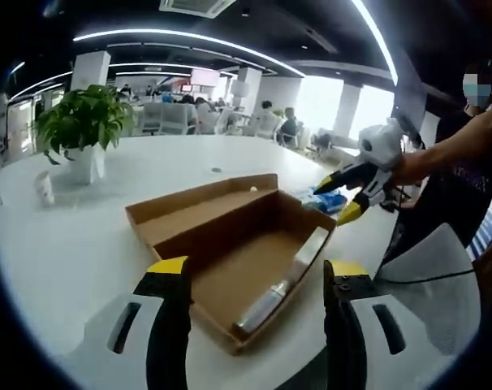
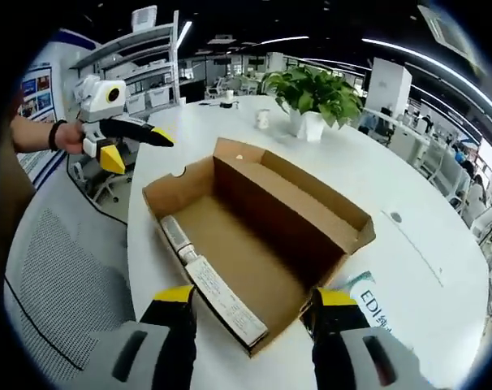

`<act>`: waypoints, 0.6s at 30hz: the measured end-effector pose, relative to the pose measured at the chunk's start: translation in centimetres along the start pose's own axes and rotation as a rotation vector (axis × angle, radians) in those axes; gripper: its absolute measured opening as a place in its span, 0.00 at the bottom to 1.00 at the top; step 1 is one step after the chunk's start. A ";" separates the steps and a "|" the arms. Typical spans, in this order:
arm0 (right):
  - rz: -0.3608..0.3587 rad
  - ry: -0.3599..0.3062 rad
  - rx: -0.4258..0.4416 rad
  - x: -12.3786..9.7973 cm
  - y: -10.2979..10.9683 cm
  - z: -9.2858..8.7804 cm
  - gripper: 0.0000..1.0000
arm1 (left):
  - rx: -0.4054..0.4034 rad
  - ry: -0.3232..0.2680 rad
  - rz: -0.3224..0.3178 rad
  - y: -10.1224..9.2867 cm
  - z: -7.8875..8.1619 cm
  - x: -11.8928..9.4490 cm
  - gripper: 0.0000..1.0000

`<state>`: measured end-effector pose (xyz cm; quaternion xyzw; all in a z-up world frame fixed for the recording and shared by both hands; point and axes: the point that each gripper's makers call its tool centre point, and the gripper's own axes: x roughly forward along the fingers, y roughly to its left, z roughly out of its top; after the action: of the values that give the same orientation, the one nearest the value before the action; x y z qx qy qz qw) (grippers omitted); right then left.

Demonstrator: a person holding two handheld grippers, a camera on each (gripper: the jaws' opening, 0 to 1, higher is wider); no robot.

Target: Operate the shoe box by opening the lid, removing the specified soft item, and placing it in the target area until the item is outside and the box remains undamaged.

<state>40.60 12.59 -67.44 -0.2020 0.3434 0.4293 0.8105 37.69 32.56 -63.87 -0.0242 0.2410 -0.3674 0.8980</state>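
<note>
Your left gripper (image 1: 254,280) and right gripper (image 2: 250,305) both hold their jaws wide apart and empty, just short of the open shoe box (image 1: 234,244) on the white worktop (image 1: 67,244), a blue-printed packet (image 2: 374,302) lying just beside it.

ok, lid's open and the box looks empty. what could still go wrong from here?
1. The brown cardboard shoe box has its near corner close to the edge of the white round table; a nudge could tip it off.
2. Its open lid could crease if a finger sweeps into it.
3. The white-and-blue printed packet lies beside the open right gripper, so it could get dragged.
</note>
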 end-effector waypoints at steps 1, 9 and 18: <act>0.003 0.001 -0.005 0.1 -0.2 0.3 0.55 | 0.000 0.002 -0.001 0.0 -0.1 0.0 0.66; 0.043 0.051 -0.078 0.7 -0.7 0.8 0.57 | 0.006 0.008 -0.006 0.1 -0.2 -0.1 0.66; 0.098 0.118 -0.171 1.6 -0.8 1.0 0.56 | 0.003 0.013 0.000 0.5 -0.5 -0.4 0.65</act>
<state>42.26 13.65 -67.88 -0.2785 0.3622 0.4833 0.7468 37.56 33.21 -64.24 -0.0203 0.2461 -0.3678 0.8965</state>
